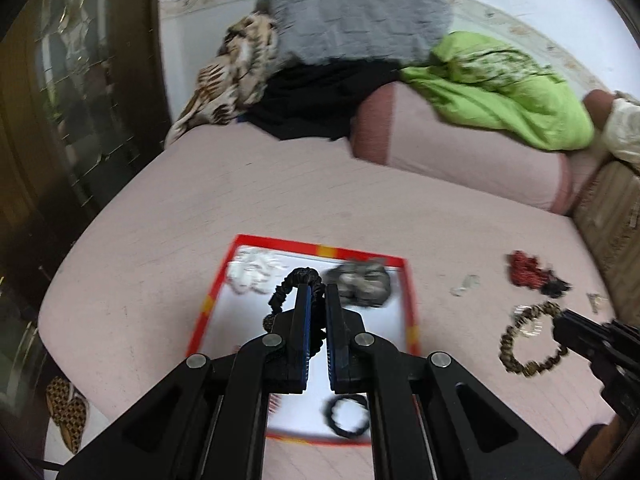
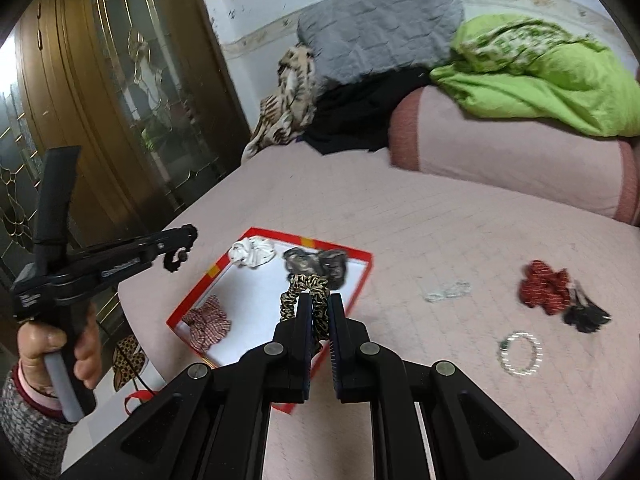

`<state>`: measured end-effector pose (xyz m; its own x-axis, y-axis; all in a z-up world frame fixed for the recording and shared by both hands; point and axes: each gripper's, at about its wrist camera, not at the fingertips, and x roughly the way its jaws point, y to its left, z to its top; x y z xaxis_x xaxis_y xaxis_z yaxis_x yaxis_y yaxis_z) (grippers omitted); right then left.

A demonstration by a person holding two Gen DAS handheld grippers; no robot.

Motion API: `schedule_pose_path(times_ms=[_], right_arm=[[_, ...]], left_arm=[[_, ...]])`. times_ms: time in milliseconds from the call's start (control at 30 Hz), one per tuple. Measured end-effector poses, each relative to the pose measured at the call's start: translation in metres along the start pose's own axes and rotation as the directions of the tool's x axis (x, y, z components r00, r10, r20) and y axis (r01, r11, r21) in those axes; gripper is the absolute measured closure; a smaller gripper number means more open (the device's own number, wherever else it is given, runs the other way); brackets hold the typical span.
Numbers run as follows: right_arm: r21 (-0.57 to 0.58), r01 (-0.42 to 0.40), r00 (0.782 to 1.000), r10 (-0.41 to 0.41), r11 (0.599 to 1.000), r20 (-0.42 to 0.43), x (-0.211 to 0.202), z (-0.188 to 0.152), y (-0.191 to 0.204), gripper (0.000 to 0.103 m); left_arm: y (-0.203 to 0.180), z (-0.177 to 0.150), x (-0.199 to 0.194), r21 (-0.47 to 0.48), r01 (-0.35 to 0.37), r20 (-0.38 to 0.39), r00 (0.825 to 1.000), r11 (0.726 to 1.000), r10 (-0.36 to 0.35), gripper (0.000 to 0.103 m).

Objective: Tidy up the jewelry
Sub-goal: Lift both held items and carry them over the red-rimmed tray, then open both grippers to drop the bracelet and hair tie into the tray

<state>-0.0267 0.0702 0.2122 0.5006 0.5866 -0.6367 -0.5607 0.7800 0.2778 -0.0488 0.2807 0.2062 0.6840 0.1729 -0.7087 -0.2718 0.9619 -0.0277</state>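
Note:
My left gripper [image 1: 318, 289] is shut on a black scrunchie [image 1: 294, 280] and holds it above a white box with a red rim [image 1: 288, 245]. In the right wrist view this gripper [image 2: 188, 240] hangs left of the box [image 2: 280, 235], the black scrunchie [image 2: 176, 261] dangling from its tip. My right gripper [image 2: 320, 299] is shut on a leopard-print scrunchie [image 2: 298, 286] over the box's near right side. From the left wrist camera it [image 1: 560, 320] shows at the right with the leopard scrunchie [image 1: 524, 346]. Inside the box lie a white scrunchie [image 2: 252, 252], a grey one [image 2: 316, 264] and a red-checked one [image 2: 208, 322].
On the pink bedspread to the right lie a red scrunchie [image 2: 544, 284], a black hair piece [image 2: 584, 316], a bead bracelet [image 2: 520, 354] and a clear bracelet [image 2: 448, 292]. Another black scrunchie [image 1: 346, 416] lies in the box. Pillows and a green quilt [image 2: 540, 76] are piled at the back. A wardrobe [image 2: 120, 80] stands left.

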Motion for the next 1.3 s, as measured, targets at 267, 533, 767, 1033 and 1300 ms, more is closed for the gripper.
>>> schedule_pose_path(times_ms=[267,533,767,1033,1300], right_arm=[[0.042,-0.076,0.989,0.080,0.996,-0.121,0.083,0.002,0.023,0.094],[0.107,-0.122,0.961,0.144,0.987,-0.236,0.169,-0.008,0.037,0.094],[0.066,-0.078,0.949,0.095,0.995,-0.301,0.200,-0.023,0.037,0.094],[0.047,-0.025,0.947,0.039,0.999,-0.318,0.203,-0.039,0.024,0.092],[0.010,-0.020,0.966,0.022,1.000,-0.256,0.178,-0.034,0.028,0.056]], left_arm=[[0.040,0.004,0.069,-0.020,-0.081,-0.098,0.992,0.997,0.078,0.097],[0.066,0.000,0.133,-0.035,-0.138,-0.202,0.971,0.990,0.128,0.097],[0.071,-0.011,0.168,-0.023,-0.169,-0.269,0.950,0.985,0.157,0.096],[0.072,-0.017,0.183,-0.044,-0.190,-0.307,0.937,0.981,0.168,0.094],[0.063,-0.013,0.156,-0.083,-0.181,-0.265,0.952,0.980,0.153,0.058]])
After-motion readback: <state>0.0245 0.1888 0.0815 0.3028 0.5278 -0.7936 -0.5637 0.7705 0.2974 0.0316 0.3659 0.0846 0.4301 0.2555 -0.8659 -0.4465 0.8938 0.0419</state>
